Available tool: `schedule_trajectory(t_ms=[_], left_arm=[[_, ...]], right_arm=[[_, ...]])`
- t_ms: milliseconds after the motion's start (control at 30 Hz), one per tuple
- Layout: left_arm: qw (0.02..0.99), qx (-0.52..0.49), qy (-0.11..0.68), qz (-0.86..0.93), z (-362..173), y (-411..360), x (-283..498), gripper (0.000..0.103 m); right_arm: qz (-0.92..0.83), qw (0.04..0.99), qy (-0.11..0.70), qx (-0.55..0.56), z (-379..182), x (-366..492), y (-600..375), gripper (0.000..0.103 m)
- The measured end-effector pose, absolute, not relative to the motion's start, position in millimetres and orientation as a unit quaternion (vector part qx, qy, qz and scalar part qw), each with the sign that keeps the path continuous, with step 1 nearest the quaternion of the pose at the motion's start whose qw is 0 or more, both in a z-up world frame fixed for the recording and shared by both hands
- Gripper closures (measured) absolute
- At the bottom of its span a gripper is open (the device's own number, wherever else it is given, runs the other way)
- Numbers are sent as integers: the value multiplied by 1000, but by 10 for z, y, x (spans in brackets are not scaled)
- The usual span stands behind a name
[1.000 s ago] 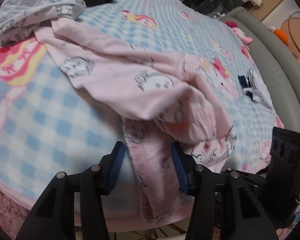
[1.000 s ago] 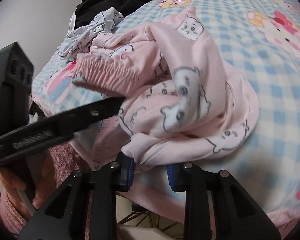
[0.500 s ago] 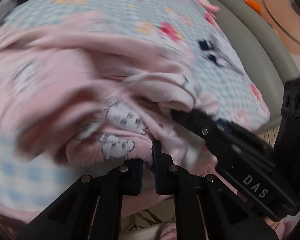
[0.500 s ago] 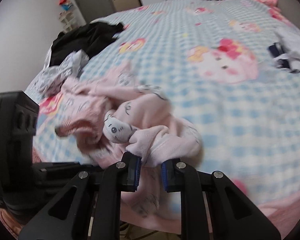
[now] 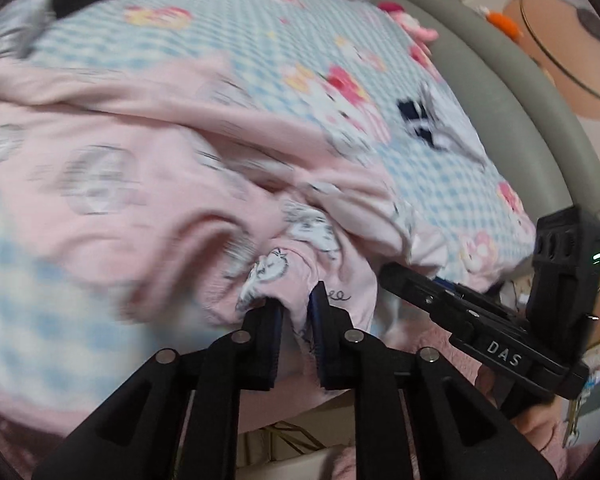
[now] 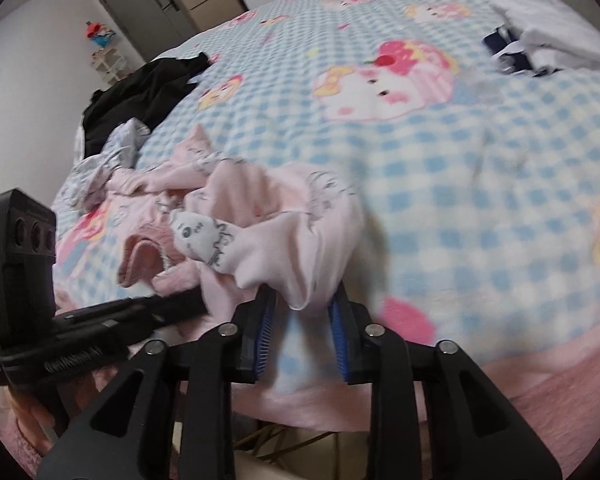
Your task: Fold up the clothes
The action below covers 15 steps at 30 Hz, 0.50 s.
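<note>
Both jaws opening, pink fabric between each pair. Left gripper (image 5: 296, 312): a fold of the pink pyjama garment (image 5: 148, 184) sits between the pads, contact looks partial. Right gripper (image 6: 302, 312): a hanging fold of the same garment (image 6: 260, 216) drops between the pads, clear gap on both sides, no pinch. A second ago the left jaws were wide around a dangling strip; half a second ago both pairs were nearly closed on cloth. Garment is now bunched at the near edge of the blue checked blanket (image 6: 440, 152), pulled closer than before. Black clothing (image 6: 140, 96) and a white-navy item (image 6: 540, 48) lie well apart.
</note>
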<state>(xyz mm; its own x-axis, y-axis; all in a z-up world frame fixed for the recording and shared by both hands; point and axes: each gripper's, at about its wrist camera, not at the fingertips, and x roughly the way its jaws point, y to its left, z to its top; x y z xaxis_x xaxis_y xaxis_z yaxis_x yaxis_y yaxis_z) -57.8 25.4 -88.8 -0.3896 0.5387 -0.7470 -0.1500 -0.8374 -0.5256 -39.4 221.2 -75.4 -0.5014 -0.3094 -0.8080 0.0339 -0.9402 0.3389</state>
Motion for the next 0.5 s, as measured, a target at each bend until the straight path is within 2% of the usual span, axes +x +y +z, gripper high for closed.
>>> schedule_trajectory(t_ms=[67, 167, 400, 500], left_arm=[[200, -495, -213, 818, -865, 43, -546, 67], [173, -474, -238, 830, -869, -213, -523, 58], [126, -465, -278, 831, -1003, -478, -548, 58], [109, -457, -277, 838, -1004, -506, -512, 58]], right_arm=[[-853, 116, -137, 490, -759, -391, 2119, 70], [-848, 144, -122, 495, -755, -361, 1966, 68], [-818, 226, -73, 523, -808, -245, 1598, 54], [-818, 224, -52, 528, -900, -226, 1446, 44]])
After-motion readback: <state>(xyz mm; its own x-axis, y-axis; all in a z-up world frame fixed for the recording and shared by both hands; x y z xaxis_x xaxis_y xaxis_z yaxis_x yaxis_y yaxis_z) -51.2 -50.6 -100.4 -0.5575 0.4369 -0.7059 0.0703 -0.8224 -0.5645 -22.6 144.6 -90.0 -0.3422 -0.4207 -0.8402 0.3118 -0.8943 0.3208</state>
